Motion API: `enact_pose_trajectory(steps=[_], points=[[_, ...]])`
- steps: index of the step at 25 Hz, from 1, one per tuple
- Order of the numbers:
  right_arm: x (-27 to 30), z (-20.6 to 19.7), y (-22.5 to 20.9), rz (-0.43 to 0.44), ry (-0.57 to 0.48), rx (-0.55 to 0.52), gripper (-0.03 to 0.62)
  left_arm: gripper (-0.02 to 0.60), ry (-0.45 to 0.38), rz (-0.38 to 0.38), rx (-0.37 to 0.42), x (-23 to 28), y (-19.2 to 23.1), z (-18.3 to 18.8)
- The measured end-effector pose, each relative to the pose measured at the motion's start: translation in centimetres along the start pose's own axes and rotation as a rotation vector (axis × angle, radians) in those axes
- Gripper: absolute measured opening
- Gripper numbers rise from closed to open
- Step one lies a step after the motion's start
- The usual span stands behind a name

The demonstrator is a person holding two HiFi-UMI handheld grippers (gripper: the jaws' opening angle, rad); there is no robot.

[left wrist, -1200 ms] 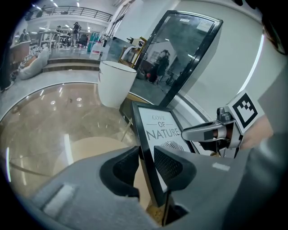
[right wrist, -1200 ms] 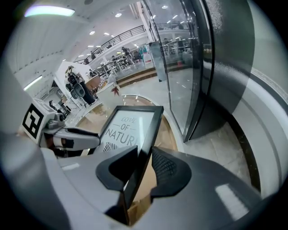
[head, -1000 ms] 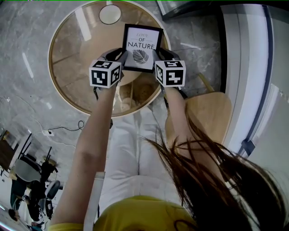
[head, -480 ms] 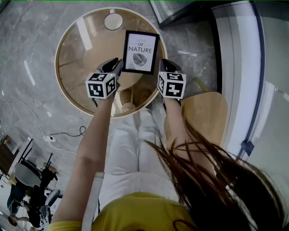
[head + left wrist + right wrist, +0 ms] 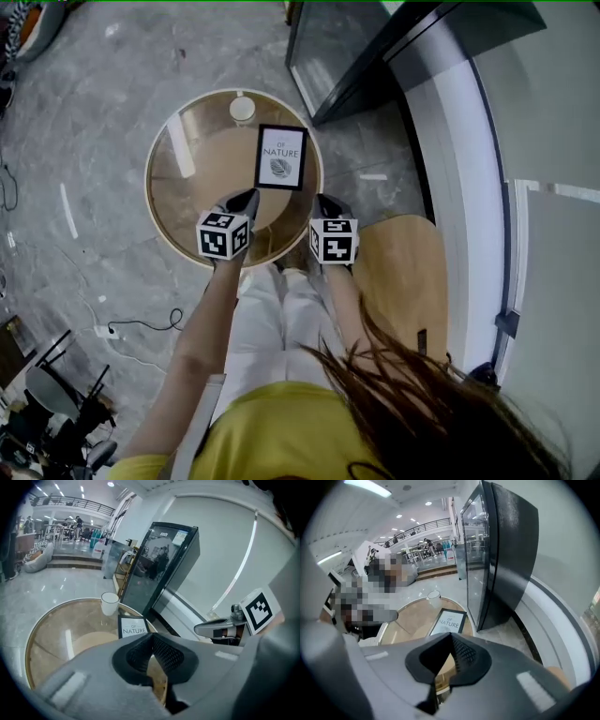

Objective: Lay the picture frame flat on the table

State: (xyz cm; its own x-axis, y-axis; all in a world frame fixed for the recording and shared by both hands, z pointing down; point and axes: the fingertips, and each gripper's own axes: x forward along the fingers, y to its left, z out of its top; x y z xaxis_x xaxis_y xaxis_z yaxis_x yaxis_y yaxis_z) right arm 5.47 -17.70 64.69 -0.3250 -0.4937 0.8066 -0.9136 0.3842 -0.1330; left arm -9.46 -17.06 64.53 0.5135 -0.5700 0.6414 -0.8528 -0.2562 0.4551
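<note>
The black picture frame with its "OF NATURE" leaf print lies flat, face up, on the far right part of the round glass table. It also shows in the left gripper view and the right gripper view. My left gripper hovers over the table's near edge, shut with nothing in it, a little short of the frame's near left corner. My right gripper is level with it on the right, also shut and empty. Neither touches the frame.
A white cup stands at the table's far edge, beyond the frame. A tall black cabinet rises just right of the table, with a white curved ledge beside it. A wooden chair seat is at my right, and a cable lies on the floor.
Both grippers have left the frame's sides and drawn back toward the near table edge, with their jaws closed. The frame stays flat on the table. The head view has pulled back and up.
</note>
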Motion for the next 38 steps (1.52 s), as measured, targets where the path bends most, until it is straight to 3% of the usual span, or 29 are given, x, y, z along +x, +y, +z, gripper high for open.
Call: enact_pose_trajectory(steps=[9, 19, 29, 38], points=[[-12.5, 3.7, 1.4, -0.046, -0.161, -0.019, 0.0, 0.003, -0.107, 0.028, 0.07, -11.1, -8.0, 3.8], [-25.3, 13.9, 2.8, -0.077, -0.493, -0.124, 0.0, 0.003, -0.385, 0.108, 0.259, -21.1, -14.7, 15.3], [-39.0, 20.3, 8.4, -0.073, -0.791, -0.233, 0.0, 0.002, -0.627, 0.16, 0.359, -32.2, -21.1, 21.1], [-45.1, 22.5, 11.8, -0.039, -0.926, -0.277, 0.0, 0.002, -0.738, 0.174, 0.411, -36.8, -24.6, 22.9]])
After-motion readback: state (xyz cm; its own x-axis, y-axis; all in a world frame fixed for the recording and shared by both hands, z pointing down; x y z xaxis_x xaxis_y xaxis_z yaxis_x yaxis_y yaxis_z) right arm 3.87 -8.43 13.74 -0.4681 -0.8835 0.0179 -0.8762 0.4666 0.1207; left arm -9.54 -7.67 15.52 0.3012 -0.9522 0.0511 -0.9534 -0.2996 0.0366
